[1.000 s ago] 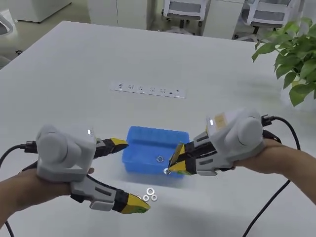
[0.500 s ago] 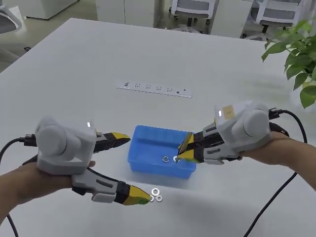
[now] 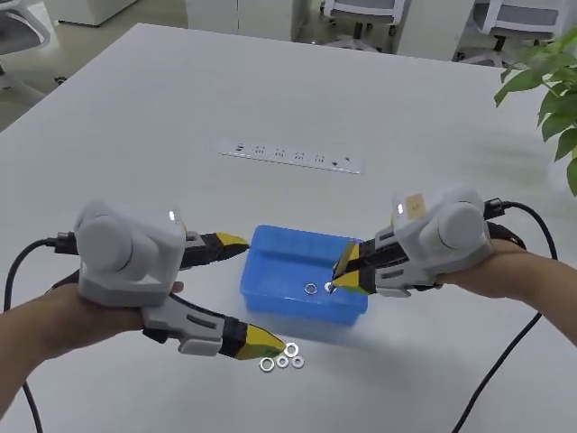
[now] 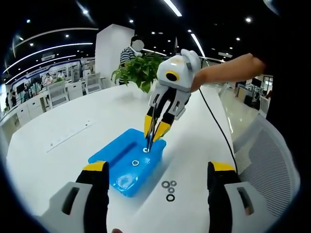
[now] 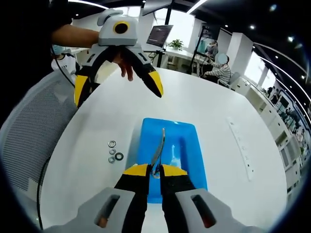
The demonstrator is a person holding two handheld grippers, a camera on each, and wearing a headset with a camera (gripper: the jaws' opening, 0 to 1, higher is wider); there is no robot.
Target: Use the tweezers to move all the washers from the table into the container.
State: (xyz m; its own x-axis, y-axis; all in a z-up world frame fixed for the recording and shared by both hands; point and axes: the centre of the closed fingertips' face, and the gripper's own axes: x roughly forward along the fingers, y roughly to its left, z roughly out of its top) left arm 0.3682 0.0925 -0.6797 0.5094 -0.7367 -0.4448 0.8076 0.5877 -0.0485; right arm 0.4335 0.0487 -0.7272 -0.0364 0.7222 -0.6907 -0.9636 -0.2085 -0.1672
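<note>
So, nearest you, at the lower centre of the head view, a small cluster of washers point(image 3: 282, 361) lay loose on the white table point(image 3: 135, 108), just in front of the blue container point(image 3: 297, 308). Your left tool point(image 3: 248, 291) sat at the lower left with its jaws spread wide and nothing between them. Its lower yellow tip was just beside that cluster, and its upper tip was near the container's left rim. Past the cluster, the container stood in the middle of the frame with one washer point(image 3: 311, 289) lying flat on its floor. Your right tool point(image 3: 344, 273) was at the right, its jaws pinched together on the tweezers point(image 5: 158, 150), whose points dipped inside the container. A second ring showed right at those points, but I could not tell whether the tweezers gripped it. Farther up the frame a power strip point(image 3: 290, 158) lay on the table, and a leafy plant point(image 3: 550, 81) stood at the upper right edge.
</note>
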